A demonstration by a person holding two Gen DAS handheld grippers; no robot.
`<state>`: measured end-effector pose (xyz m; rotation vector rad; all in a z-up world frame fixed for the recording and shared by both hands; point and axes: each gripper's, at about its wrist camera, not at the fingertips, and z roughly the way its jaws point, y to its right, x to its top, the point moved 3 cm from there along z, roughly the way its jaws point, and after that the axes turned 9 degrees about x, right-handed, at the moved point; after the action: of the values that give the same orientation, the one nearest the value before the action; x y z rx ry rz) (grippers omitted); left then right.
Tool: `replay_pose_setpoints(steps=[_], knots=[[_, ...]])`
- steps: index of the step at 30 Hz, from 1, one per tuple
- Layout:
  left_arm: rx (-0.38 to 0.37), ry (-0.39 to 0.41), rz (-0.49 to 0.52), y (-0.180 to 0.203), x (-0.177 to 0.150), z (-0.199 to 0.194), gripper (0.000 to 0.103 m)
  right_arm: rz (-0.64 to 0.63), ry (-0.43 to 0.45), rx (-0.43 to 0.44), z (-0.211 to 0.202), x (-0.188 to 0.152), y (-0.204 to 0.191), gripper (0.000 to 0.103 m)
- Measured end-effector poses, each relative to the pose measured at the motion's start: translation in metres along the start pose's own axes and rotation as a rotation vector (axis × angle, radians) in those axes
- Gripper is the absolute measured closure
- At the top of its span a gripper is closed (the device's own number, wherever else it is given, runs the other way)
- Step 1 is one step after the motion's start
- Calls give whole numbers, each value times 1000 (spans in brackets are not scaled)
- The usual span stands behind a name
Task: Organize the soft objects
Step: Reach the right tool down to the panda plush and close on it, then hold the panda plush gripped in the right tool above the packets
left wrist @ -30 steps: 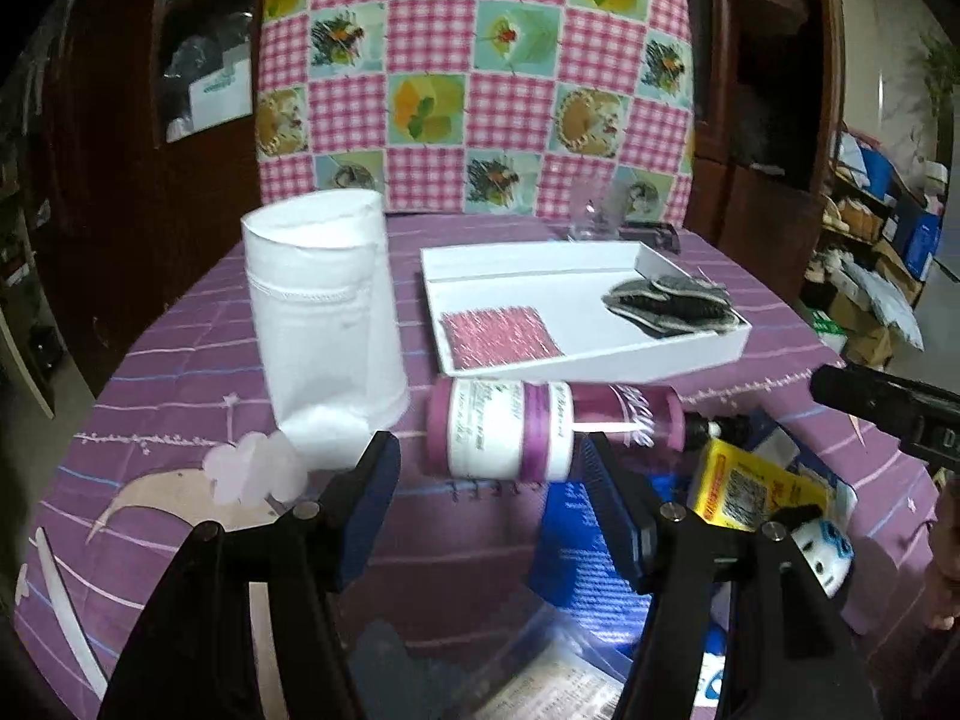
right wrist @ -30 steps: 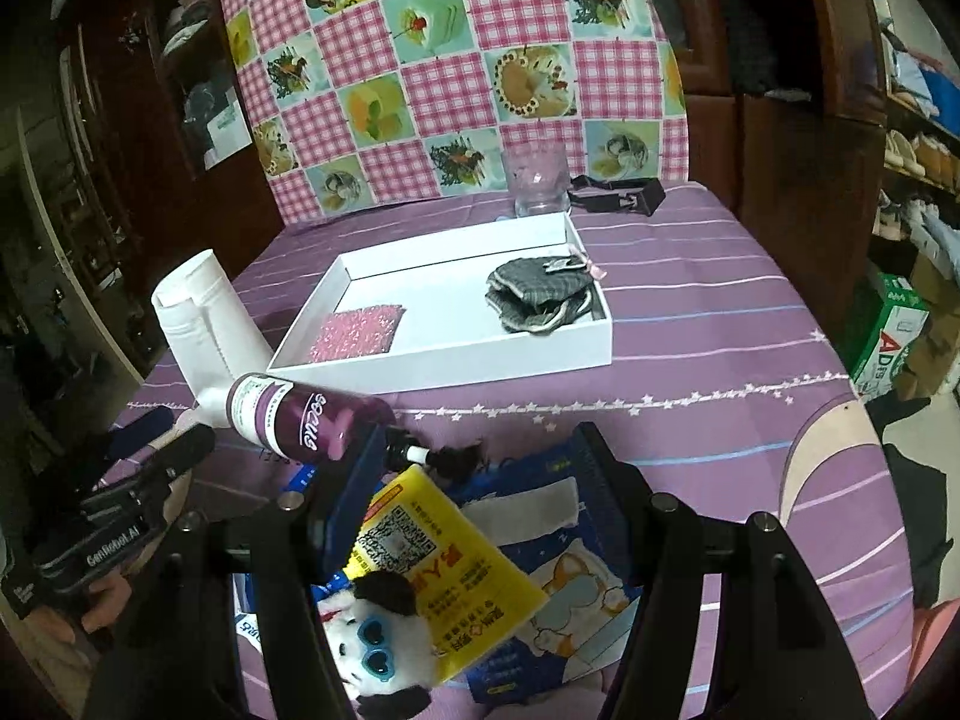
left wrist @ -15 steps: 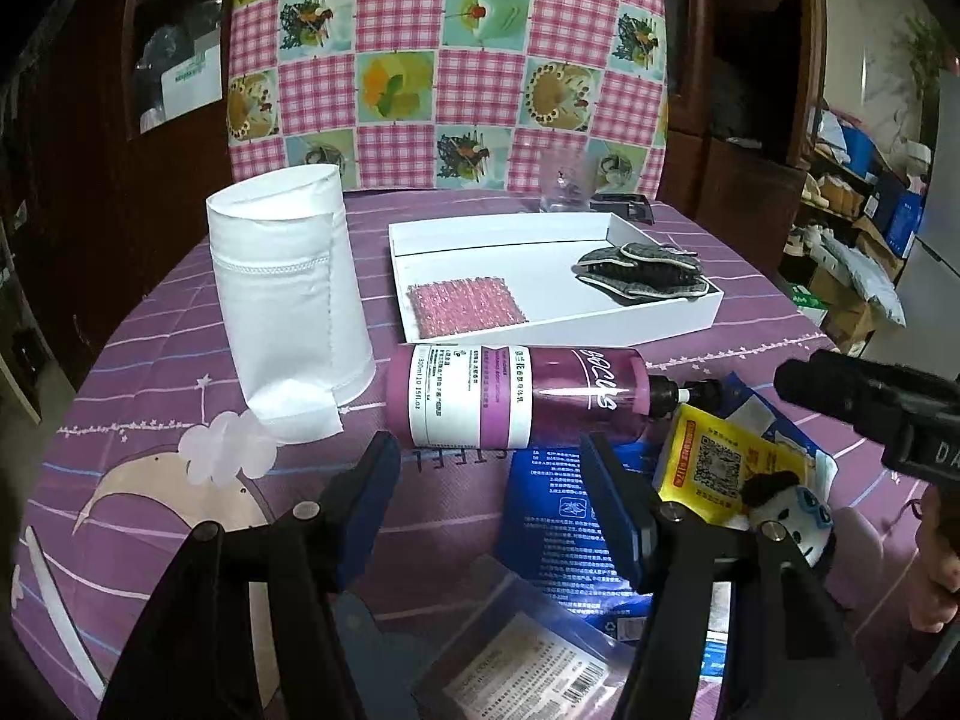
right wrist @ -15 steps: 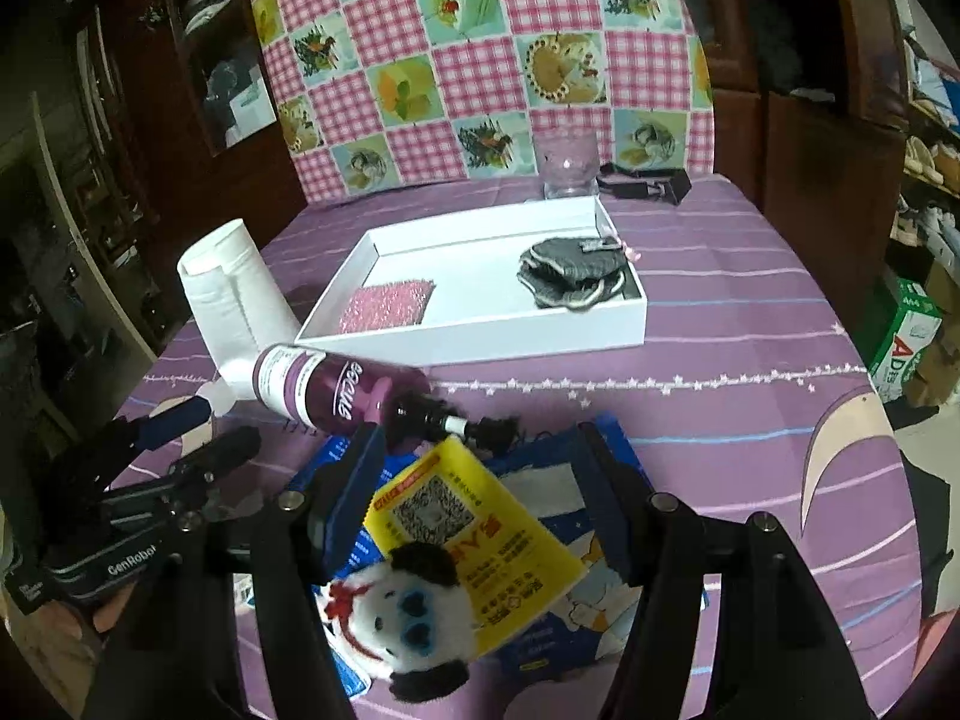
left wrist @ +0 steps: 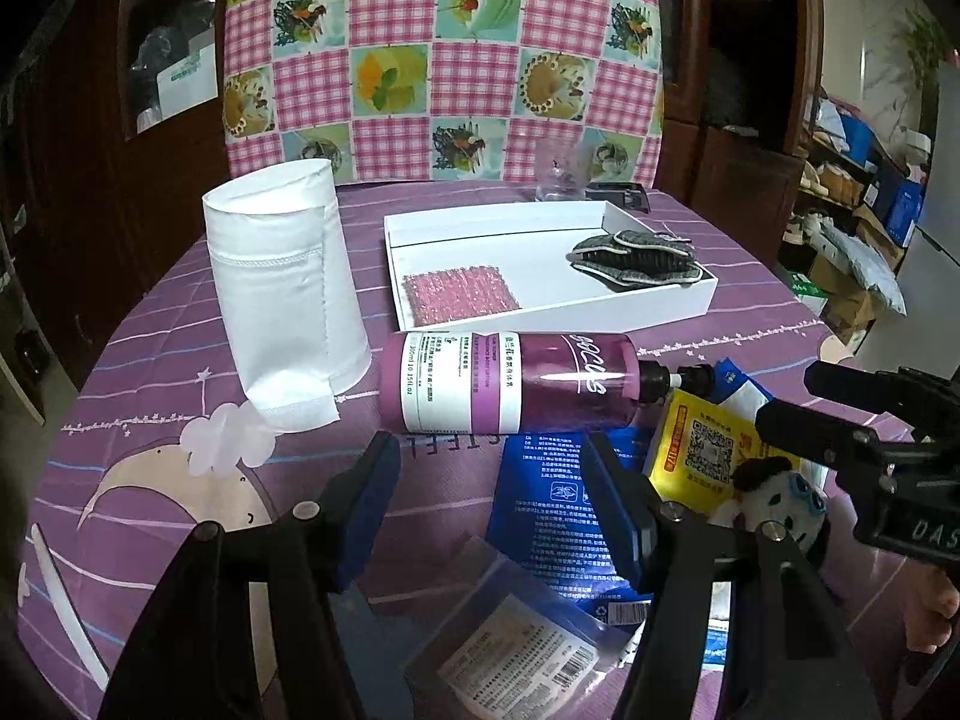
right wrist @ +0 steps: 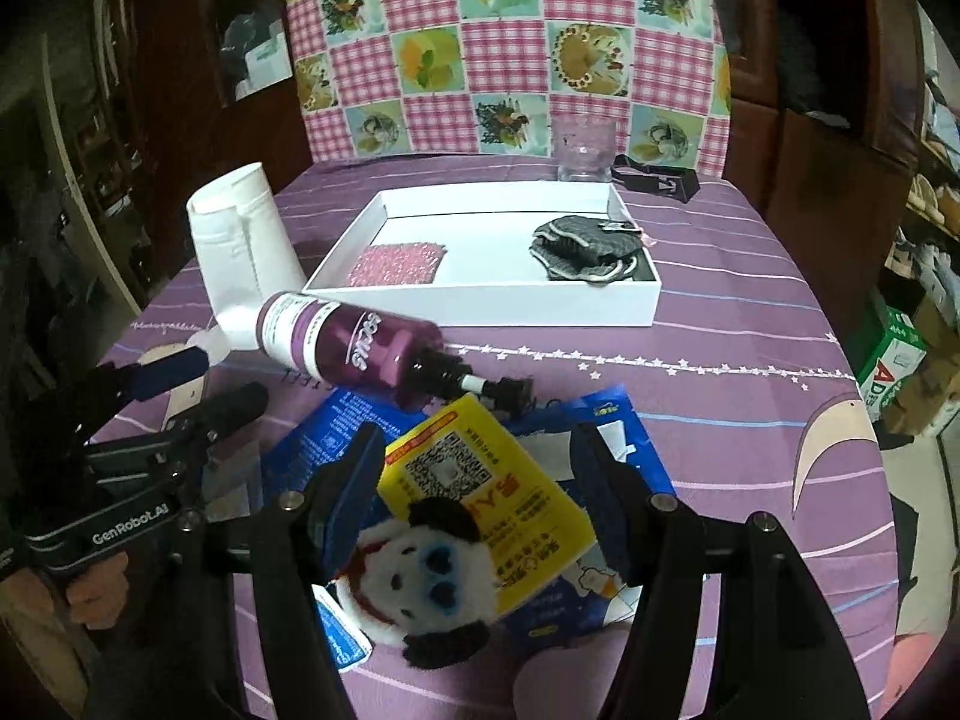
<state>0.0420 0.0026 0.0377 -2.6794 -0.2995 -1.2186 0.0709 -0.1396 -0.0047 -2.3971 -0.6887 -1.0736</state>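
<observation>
- Right wrist view: the right claw point(right wrist: 477, 495) stands wide and holds nothing. The panda plush point(right wrist: 429, 579) lies between its arms, low and close to the camera, on a yellow packet point(right wrist: 480, 480) and a blue packet point(right wrist: 606, 462).
- I take the step in hand to be picking up the panda plush and carrying it to the white tray point(right wrist: 480, 306), which sits beyond the plush on the purple-clothed surface point(right wrist: 750, 360).
- To do it well, lower the right claw so the pads meet the plush's white body, not the yellow packet under it. The packet is slick and could come up with the toy.
- Close gently. The plush will likely squash, so the grip should go until it feels firm.
- The purple bottle point(right wrist: 360, 348) lies on its side between the plush and the tray, its pump just beside the yellow packet. Lift clear before travelling so nothing knocks it rolling.
- In the tray, a pink cloth point(right wrist: 399, 264) lies at the left and a grey knitted item point(right wrist: 585, 246) at the right. The bare floor between them looks the best place to set the plush.
- Left wrist view: the left claw point(left wrist: 489, 507) is wide too and empty, hovering near the bottle on the tray's near side. Keep it out of the right claw's path.
- The white fabric roll point(left wrist: 285, 294) stands left of the tray, a likely later item.
</observation>
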Motion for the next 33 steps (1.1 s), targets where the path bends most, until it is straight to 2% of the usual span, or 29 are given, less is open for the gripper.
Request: replay_pose_setpoints(steps=[4,9,14,18,19,22,26,33], knots=[[-14,-6,-3,0,0,-1,40,-17,20,2,-4,0,-6,38],[-11,-9,-4,0,0,0,40,-14,22,-70,-8,0,-5,38],[-11,-10,-6,0,0,0,40,59,-18,-3,-3,-2,3,38],[-14,-12,-10,0,0,1,40,74,-25,-5,-4,-1,5,38],[-15,-14,-11,0,-1,1,40,81,-31,6,-5,-2,5,40],[-17,-16,-12,0,-1,1,40,88,-53,29,-3,-4,3,55],[-17,-17,-10,0,-1,1,40,80,-79,19,1,-7,1,65],[-16,-20,-12,0,-1,1,40,94,-95,26,0,-8,4,68]])
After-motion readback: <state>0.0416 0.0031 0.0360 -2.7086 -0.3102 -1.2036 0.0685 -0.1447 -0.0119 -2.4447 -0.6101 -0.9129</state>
